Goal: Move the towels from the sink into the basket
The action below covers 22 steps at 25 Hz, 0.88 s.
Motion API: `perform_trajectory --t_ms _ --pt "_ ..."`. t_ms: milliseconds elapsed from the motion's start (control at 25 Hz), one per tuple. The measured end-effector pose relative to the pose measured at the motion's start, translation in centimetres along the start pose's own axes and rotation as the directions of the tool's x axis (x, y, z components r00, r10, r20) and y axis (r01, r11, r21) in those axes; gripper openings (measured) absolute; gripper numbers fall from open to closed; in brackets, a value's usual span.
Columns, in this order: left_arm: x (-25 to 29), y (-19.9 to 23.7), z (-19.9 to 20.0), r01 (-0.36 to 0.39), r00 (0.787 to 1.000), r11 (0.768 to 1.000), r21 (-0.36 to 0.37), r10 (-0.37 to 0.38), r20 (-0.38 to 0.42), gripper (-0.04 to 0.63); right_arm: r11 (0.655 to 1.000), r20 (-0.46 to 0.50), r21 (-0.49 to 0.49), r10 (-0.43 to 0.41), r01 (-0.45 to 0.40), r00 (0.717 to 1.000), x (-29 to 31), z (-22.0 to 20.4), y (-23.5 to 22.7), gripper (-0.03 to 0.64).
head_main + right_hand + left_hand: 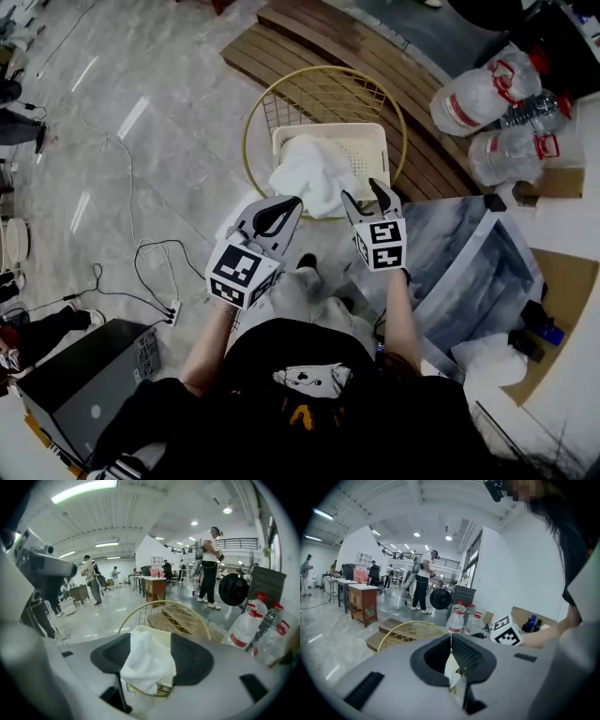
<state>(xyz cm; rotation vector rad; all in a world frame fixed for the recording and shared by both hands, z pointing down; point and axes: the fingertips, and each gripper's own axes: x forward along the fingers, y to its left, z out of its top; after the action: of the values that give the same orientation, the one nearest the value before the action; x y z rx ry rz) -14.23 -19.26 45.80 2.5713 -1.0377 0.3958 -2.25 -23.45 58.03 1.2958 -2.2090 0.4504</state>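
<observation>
A white towel (305, 173) lies draped over the near-left rim of the cream perforated basket (361, 150), which sits inside a round gold wire frame (253, 131). My right gripper (366, 197) hovers just short of the basket, open, with nothing between its fingers. In the right gripper view the towel (145, 672) hangs beyond the spread right gripper (151, 653). My left gripper (284, 206) is next to the towel's lower edge, its tips together; the left gripper (451, 644) shows only a thin seam. The grey marbled sink (487, 272) is at right, with another white towel (487, 358) at its near end.
Wooden slatted steps (375, 56) lie behind the basket. Large plastic bottles (487, 103) stand at the back right. Cables (150, 272) and a black case (84, 394) are on the floor at left. A cardboard box (562, 309) sits beyond the sink. People stand far off.
</observation>
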Motion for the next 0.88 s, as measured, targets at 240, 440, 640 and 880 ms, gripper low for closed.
perform_trajectory --t_ms 240,440,640,880 --pt "3.7 -8.0 1.6 0.192 0.981 0.978 0.085 -0.192 -0.008 0.011 0.977 0.108 0.112 -0.196 0.184 0.975 -14.4 -1.5 -4.1 0.266" --pt "6.2 -18.2 1.9 0.355 0.935 0.922 0.153 -0.354 -0.031 0.011 0.902 0.090 0.177 -0.413 0.393 0.906 -27.6 -7.1 -7.8 0.261" --pt "7.3 -29.9 0.8 0.514 0.857 0.839 0.176 -0.510 -0.074 0.011 0.775 0.036 0.276 -0.599 0.568 0.800 -39.9 -14.6 -9.7 0.261" --pt "7.8 -42.9 -2.1 0.645 0.763 0.728 0.232 -0.634 -0.129 0.011 0.600 -0.042 0.353 -0.757 0.718 0.652 -52.1 -24.1 -11.0 0.262"
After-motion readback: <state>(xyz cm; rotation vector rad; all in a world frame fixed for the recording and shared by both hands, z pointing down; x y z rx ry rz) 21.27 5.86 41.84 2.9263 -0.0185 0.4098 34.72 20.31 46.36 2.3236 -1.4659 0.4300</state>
